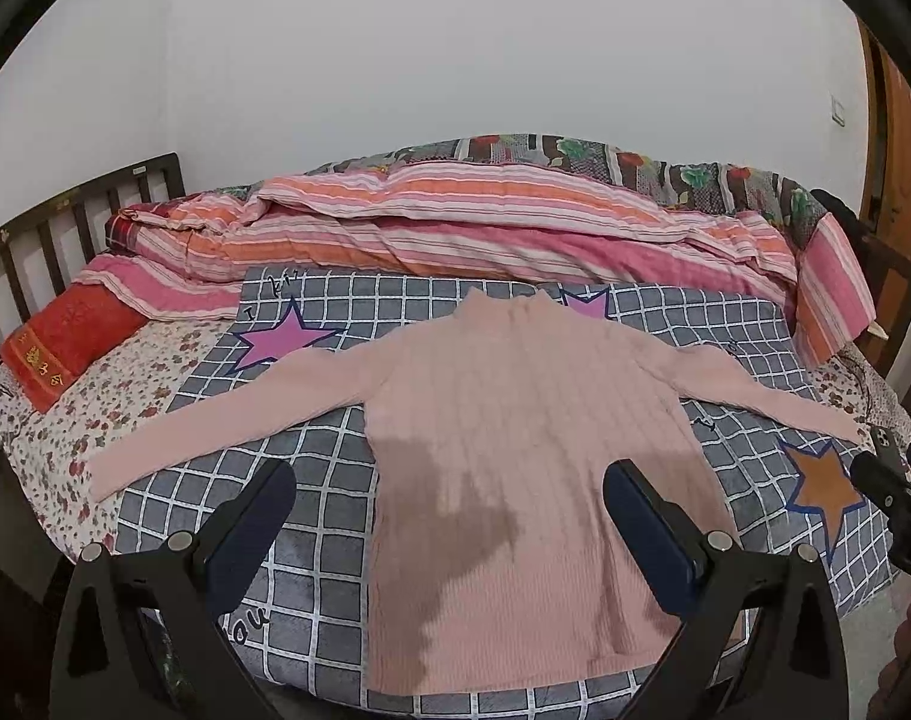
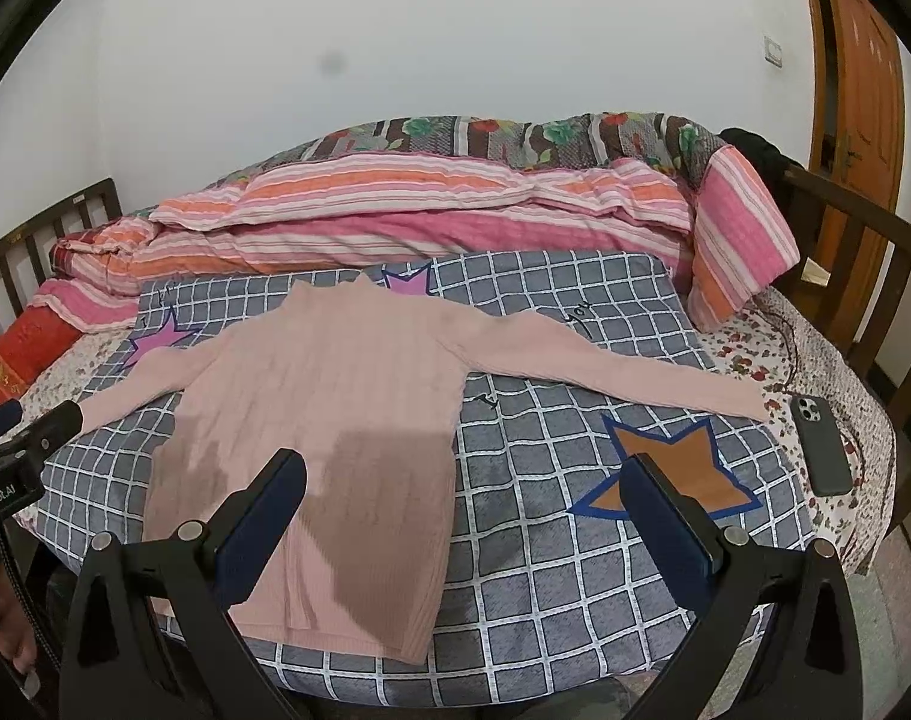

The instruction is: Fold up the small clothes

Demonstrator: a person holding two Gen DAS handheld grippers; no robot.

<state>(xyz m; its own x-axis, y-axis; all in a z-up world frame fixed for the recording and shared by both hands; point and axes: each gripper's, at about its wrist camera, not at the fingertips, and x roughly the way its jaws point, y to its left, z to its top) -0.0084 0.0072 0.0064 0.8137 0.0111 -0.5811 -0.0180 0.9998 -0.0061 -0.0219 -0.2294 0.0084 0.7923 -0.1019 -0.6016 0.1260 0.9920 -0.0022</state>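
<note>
From my left feed, the left hand-held gripper (image 1: 449, 498) sits nearest, its fingers spread wide and grasping nothing, one finger over the checked cloth at 7 o'clock, the other over the sweater's lower right edge at 5 o'clock. On the right feed, the right hand-held gripper (image 2: 464, 486) is likewise released and empty; its left finger hangs over the sweater's lower body, its right finger over the orange star (image 2: 671, 468) printed on the cloth.

The pink ribbed sweater (image 1: 515, 420) lies flat on the grey checked blanket (image 1: 311, 540), hem toward me at 6 o'clock, collar away at 12 o'clock, both sleeves stretched straight out toward 9 and 3 o'clock. Gripper shadows darken its lower half. The left sleeve end runs off the blanket onto the floral sheet (image 1: 47, 420).

At 3 o'clock on the right feed, a dark phone (image 2: 821, 444) lies on the floral sheet just beside the right cuff; I cannot tell whether they touch. A purple star (image 1: 281, 336) shows at 10 o'clock, partly under the left sleeve.

Farther out, a red pillow (image 1: 65, 348) rests at 9 o'clock near the wooden headboard slats (image 1: 47, 228). Beyond the collar, a striped pink and orange quilt (image 1: 485, 222) is bunched across the bed, with a flowered blanket (image 1: 635, 162) behind it against the white wall. A wooden door (image 2: 857, 96) stands at 2 o'clock.
</note>
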